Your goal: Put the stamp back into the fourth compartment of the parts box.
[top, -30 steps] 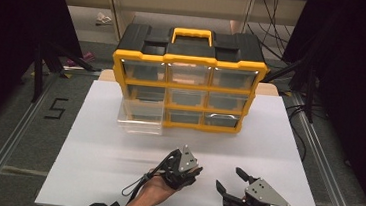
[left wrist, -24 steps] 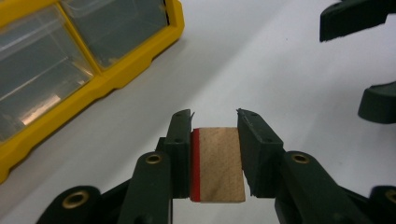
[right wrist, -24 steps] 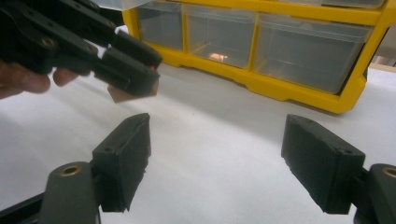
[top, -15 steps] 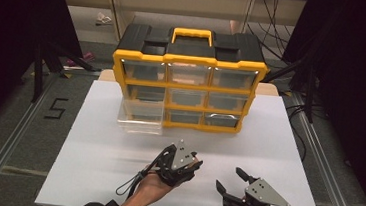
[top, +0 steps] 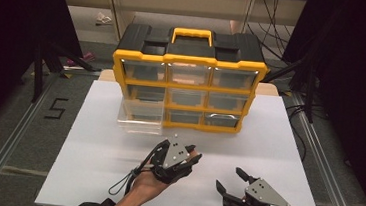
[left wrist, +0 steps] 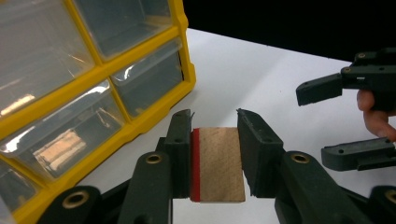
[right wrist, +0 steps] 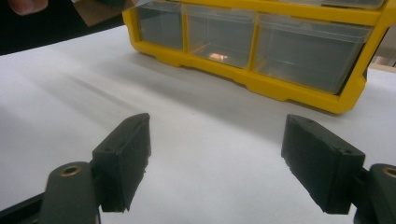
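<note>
At the left of the high view, a clear drawer [top: 141, 115] stood pulled out of the yellow organizer [top: 187, 88], and the left gripper [left wrist: 214, 122] held a small wooden block with a red edge [left wrist: 217, 163] clamped between its jaws, low in the left gripper view. Only part of the block sat between the pads, so it could have twisted or slipped out on the way to the drawer. At lower right, the right gripper [right wrist: 215, 158] rested with its jaws wide apart and empty, near enough that a careless swing might have clipped it.

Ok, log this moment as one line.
left tongs: shut on block | right tongs: open, nothing between | pulled-out drawer: on table by organizer
</note>
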{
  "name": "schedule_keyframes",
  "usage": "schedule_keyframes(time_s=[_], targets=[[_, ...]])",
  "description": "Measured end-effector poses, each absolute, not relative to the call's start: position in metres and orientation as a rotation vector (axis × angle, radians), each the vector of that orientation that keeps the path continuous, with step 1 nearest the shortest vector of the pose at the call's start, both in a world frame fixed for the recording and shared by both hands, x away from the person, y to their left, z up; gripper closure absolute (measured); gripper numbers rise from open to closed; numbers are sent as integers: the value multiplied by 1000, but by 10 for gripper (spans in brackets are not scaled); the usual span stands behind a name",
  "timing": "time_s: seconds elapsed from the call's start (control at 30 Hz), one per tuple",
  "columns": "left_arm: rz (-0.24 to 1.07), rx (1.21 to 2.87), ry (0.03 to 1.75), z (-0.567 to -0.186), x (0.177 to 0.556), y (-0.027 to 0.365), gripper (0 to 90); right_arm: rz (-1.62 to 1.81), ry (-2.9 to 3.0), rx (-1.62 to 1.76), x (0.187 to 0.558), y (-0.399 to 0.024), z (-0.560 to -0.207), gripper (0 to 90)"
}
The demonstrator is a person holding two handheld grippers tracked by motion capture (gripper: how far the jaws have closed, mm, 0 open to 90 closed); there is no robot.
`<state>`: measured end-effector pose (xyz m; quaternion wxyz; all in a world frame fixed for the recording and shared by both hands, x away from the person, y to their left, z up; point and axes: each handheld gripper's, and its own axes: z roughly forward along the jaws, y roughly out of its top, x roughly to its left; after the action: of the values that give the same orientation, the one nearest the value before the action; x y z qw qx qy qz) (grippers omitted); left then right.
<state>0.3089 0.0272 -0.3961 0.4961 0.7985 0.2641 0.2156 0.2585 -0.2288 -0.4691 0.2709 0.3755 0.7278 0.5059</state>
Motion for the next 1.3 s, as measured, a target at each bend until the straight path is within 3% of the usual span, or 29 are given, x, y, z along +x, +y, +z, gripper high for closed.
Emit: schedule_keyframes(time_s=[1.3], targets=[[590,1792,654,-356,313,53,666,1361,1961,1016,259,-229,-469,248]])
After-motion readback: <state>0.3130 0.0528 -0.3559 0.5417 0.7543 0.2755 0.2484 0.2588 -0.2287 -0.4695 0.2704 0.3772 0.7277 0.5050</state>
